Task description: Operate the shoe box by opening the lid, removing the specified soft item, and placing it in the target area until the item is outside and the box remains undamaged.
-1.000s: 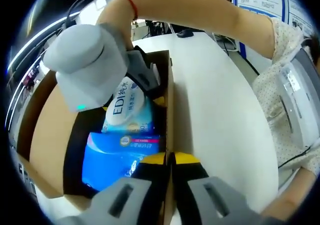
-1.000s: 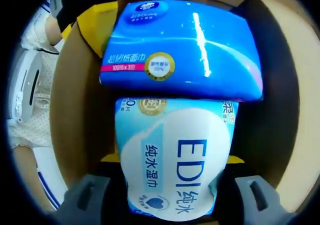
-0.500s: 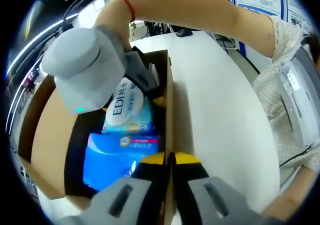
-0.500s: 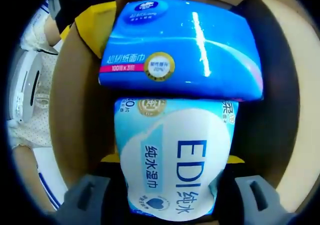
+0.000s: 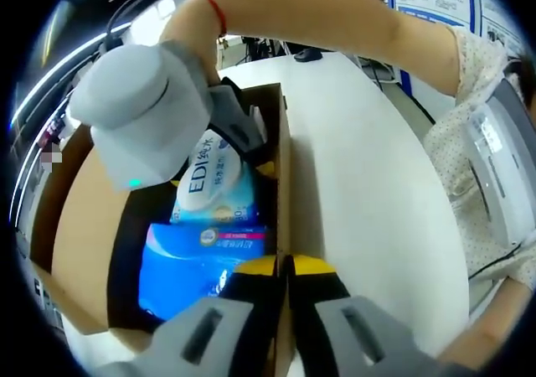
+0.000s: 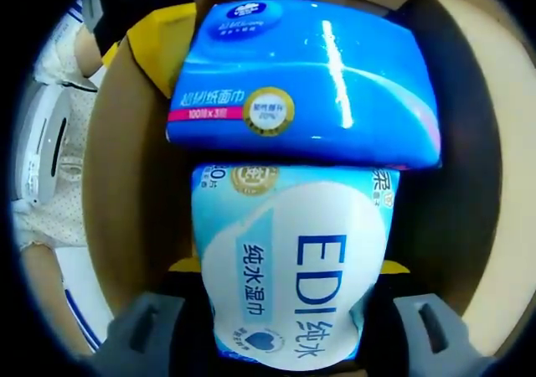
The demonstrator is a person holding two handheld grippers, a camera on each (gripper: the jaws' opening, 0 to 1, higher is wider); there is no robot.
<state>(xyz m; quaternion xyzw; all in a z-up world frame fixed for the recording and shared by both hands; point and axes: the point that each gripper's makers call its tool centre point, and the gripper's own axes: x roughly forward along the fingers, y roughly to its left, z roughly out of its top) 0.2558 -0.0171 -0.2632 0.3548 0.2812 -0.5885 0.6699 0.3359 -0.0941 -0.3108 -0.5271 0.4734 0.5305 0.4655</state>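
Right gripper (image 6: 289, 343) – on wipes pack (image 6: 293, 268)

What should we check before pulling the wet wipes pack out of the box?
1. Lid open: ok, the shoe box shows its inside.
2. Right tongs around the EDI wipes pack: ok, a jaw on each side; firm squeeze: cannot tell.
3. Left tongs steadying the box: ok, shut on its side wall.
4. Blue tissue pack out of the way: not ok, it touches the wipes pack.
5. Box undamaged: ok, no visible tears.
6. Landing spot on the white table: ok.
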